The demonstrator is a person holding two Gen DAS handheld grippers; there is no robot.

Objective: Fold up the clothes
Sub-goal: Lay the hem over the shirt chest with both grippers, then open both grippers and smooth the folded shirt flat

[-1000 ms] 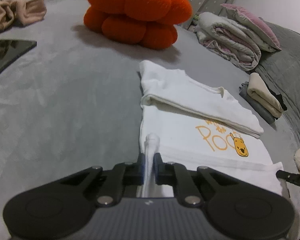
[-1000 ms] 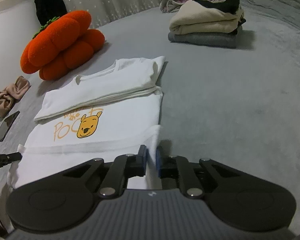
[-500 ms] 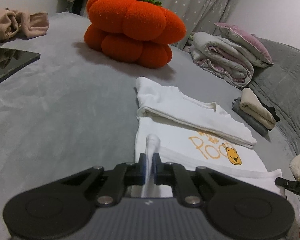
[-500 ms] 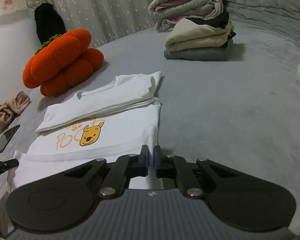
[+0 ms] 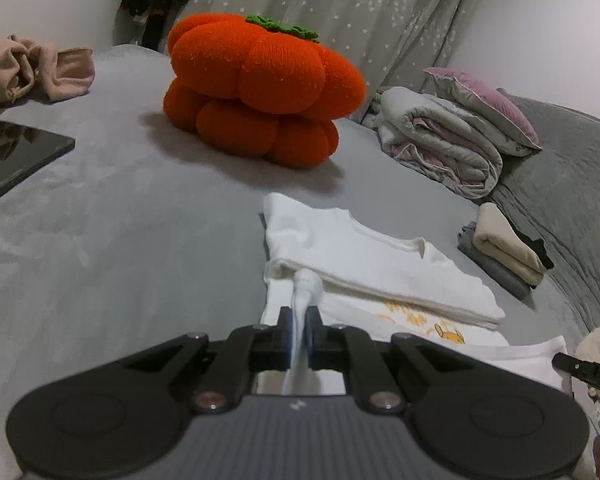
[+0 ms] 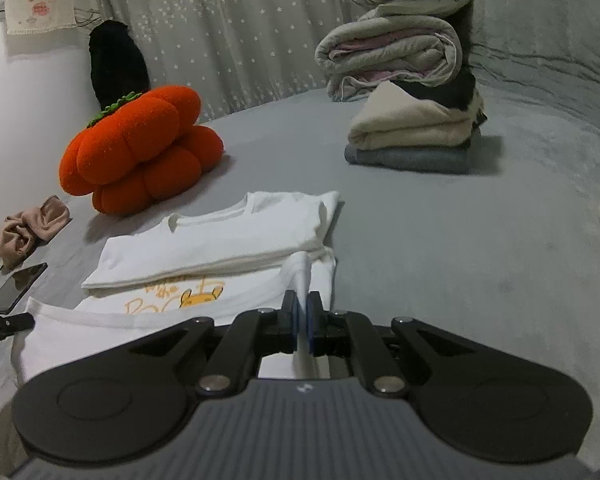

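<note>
Fabric from the white shirt [image 5: 364, 256] is sitting pinched between the closed jaws of the left gripper [image 5: 299, 330], a bunched tip of cloth poking up just past them. In this left wrist view the shirt is lying on the grey bed [image 5: 120, 240], its collar end already folded over, with a yellow print partly showing below the fold. An orange pumpkin cushion [image 5: 260, 96] is resting beyond it, a dark phone [image 5: 16, 156] is lying to the left, and a rolled quilt [image 5: 440, 140] and a small stack of folded clothes [image 5: 504, 252] are sitting to the right.

From the right wrist view, the right gripper [image 6: 301, 322] is likewise clamping a corner of the shirt [image 6: 236, 232], jaws closed on the cloth. The lifted lower edge is hanging between the two grippers, covering part of the print [image 6: 180, 298]. The cushion [image 6: 140, 152] is sitting at the left and the folded stack [image 6: 416, 136] farther back on the right.
</note>
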